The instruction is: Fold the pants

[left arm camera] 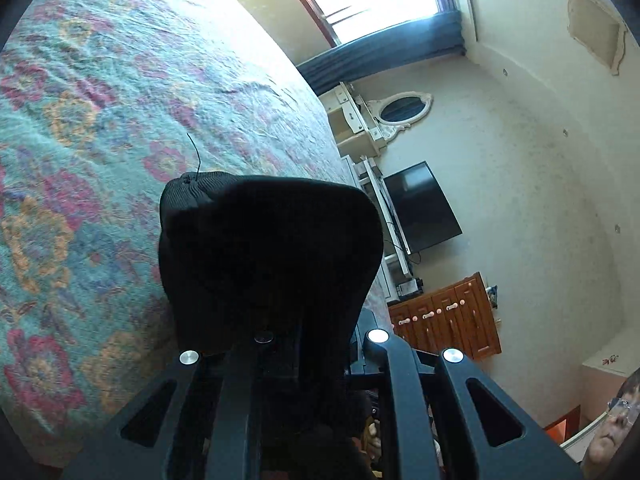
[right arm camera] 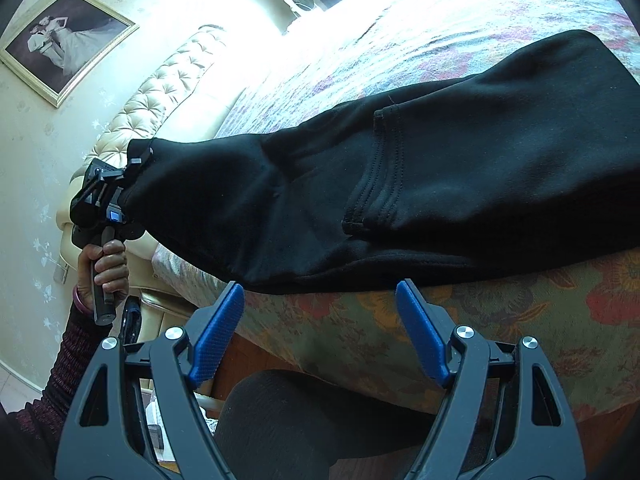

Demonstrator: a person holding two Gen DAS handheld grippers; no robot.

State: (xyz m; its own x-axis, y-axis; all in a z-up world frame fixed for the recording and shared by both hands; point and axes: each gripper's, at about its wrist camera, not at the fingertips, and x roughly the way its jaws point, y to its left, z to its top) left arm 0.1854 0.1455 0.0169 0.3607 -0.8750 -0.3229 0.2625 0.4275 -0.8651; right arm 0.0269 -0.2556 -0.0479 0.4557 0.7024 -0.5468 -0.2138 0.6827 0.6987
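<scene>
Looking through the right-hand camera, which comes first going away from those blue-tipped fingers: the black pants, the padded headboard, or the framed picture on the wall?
Going away from the right gripper:
1. Black pants: just ahead of the fingertips, lying across the flowered bed.
2. Padded headboard: beyond the pants, up and to the left.
3. Framed picture: on the wall at upper left. It looks farthest, though only slightly beyond the headboard.

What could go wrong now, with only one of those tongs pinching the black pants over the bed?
1. The left tongs hold the black pants by one edge only; the fabric could slip out as it is lifted.
2. The right tongs stand open and empty, so the unsupported cloth may sag and bunch instead of folding flat.
3. The pants lie near the edge of the bed, so they could slide off.
</scene>
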